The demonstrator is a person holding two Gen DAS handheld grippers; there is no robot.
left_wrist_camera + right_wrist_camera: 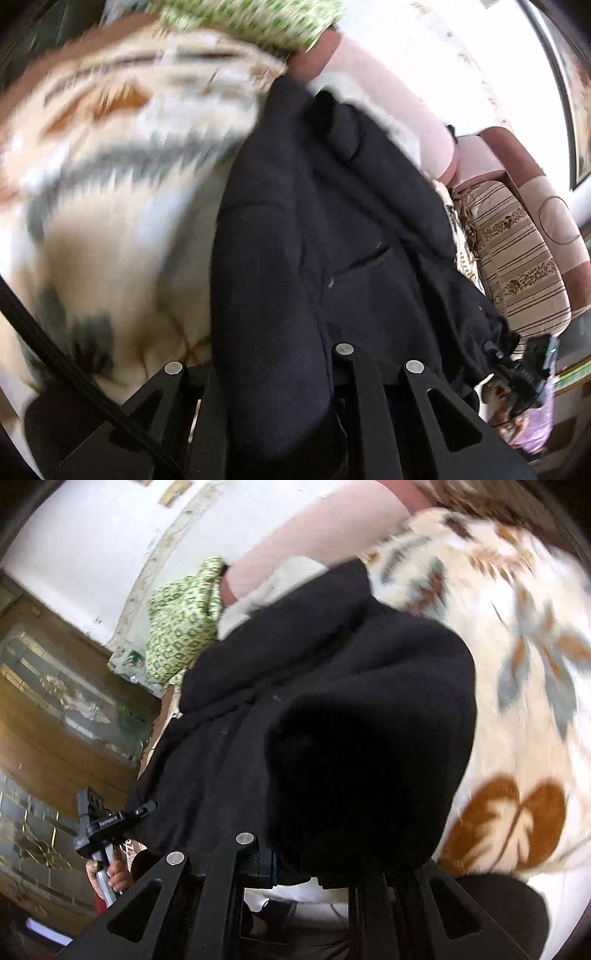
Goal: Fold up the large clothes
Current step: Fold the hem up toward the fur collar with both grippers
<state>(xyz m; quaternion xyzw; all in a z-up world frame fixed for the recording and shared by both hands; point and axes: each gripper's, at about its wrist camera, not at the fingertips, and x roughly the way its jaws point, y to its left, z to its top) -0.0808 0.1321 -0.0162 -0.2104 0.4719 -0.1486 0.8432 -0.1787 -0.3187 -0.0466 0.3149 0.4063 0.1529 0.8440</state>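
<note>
The dark jacket (317,229) hangs bunched over a leaf-patterned blanket (524,686), pinched at its near edge by both tools: the left gripper (280,373) and right gripper (299,853) are each clamped on its cloth (a green patterned cloth (181,627) lies beyond).

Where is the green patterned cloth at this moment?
In the left wrist view the green patterned cloth sits at the top edge, above the floral blanket and the dark jacket. In the right wrist view it lies left of the jacket.
</note>
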